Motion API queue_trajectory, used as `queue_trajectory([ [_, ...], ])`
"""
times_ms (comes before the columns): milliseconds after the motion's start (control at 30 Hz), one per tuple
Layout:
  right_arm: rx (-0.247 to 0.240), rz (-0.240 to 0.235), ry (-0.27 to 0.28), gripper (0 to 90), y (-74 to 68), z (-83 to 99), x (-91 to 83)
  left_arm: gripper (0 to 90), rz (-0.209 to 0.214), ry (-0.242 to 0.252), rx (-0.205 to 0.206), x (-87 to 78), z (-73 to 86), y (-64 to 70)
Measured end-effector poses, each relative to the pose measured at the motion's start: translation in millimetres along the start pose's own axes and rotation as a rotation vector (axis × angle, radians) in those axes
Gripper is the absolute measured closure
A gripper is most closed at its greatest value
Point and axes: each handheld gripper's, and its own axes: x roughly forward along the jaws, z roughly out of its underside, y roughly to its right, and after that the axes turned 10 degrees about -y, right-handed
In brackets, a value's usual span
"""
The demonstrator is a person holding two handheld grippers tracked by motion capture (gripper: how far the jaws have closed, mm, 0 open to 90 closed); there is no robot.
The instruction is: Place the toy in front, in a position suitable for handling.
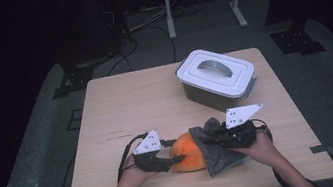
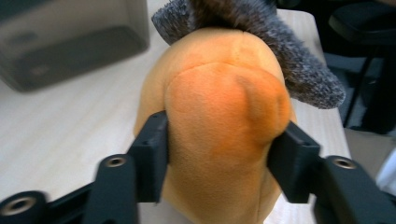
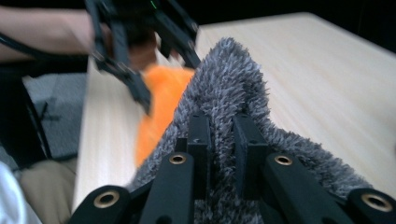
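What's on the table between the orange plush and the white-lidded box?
Nothing: in the high view, bare table separates the plush from the box; the grey cloth lies at the plush's right side.

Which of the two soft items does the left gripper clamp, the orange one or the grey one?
The orange plush: the left gripper squeezes its bulge, while the grey fuzzy cloth is pinched by the right gripper.

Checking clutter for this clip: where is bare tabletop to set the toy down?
Bare table: the left half, left of the lidded bin. Crowded: near edge, where left gripper and right gripper hold the orange plush and grey cloth.
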Motion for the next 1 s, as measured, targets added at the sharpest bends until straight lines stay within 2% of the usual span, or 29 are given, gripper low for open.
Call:
queue_trajectory([
  [33, -0.02, -0.004, 0.019, 77.9, -3.5, -5.0, -2.1, 48.3, -0.028, 0.001, 0.027, 0.2, -4.0, 4.3],
  [67, -0.02, -0.004, 0.019, 77.9, -3.5, -5.0, -2.1, 48.6, -0.028, 0.001, 0.027, 0.2, -4.0, 4.3],
  [100, -0.05, -0.011, 0.031, 77.8, -12.2, -13.9, -3.5, 48.9, -0.039, 0.0, 0.054, 2.2, -8.3, 9.0],
  [200, -0.096, 0.006, -0.037, 77.7, -18.3, -15.0, 5.2, 50.1, -0.052, -0.004, 0.063, 1.2, -9.1, 10.3],
  [233, -0.1, 0.007, -0.051, 77.7, -16.6, -11.7, 8.2, 50.7, -0.056, -0.012, 0.068, 0.3, -8.4, 9.6],
  [300, -0.064, -0.005, -0.051, 77.7, -10.9, -6.4, 7.5, 50.7, -0.055, -0.01, 0.054, -0.6, -7.1, 8.3],
  [367, -0.065, 0.01, -0.063, 77.7, -8.4, -5.6, 5.6, 49.9, -0.058, -0.011, 0.05, -1.0, -6.6, 7.5],
  [400, -0.058, 0.039, -0.077, 77.7, -5.0, -4.9, 2.3, 49.7, -0.053, -0.008, 0.041, 0.1, -6.2, 5.8],
  [433, -0.052, 0.037, -0.072, 77.8, -4.5, -4.8, 1.3, 49.7, -0.053, -0.004, 0.042, 1.4, -7.1, 6.3],
  [533, -0.055, 0.03, -0.045, 77.8, -6.8, -8.1, 0.8, 49.3, -0.052, 0.0, 0.055, 3.5, -10.5, 9.5],
  [600, -0.083, -0.002, -0.019, 77.7, -16.9, -18.3, 4.0, 48.4, -0.048, -0.005, 0.089, 7.3, -15.7, 16.8],
  [667, -0.096, -0.023, -0.022, 77.7, -21.7, -21.1, 8.7, 48.3, -0.058, -0.022, 0.111, 8.8, -16.4, 20.0],
  [700, -0.108, -0.017, -0.032, 77.7, -21.8, -20.6, 10.2, 48.3, -0.061, -0.029, 0.119, 8.5, -15.8, 20.8],
  [767, -0.092, -0.024, -0.034, 77.7, -18.2, -16.5, 9.8, 48.3, -0.058, -0.026, 0.11, 7.3, -14.0, 20.2],
  [900, -0.038, 0.01, -0.038, 77.5, -5.0, -5.1, 3.6, 47.8, -0.053, -0.024, 0.105, 5.5, -10.2, 17.2],
  [967, -0.002, 0.02, -0.043, 77.2, 3.5, 4.2, 1.6, 46.9, -0.046, -0.025, 0.072, 3.1, -3.9, 10.2],
  [1000, -0.002, 0.02, -0.043, 77.2, 3.5, 4.2, 1.6, 45.6, -0.046, -0.025, 0.072, 3.1, -3.9, 10.2],
])
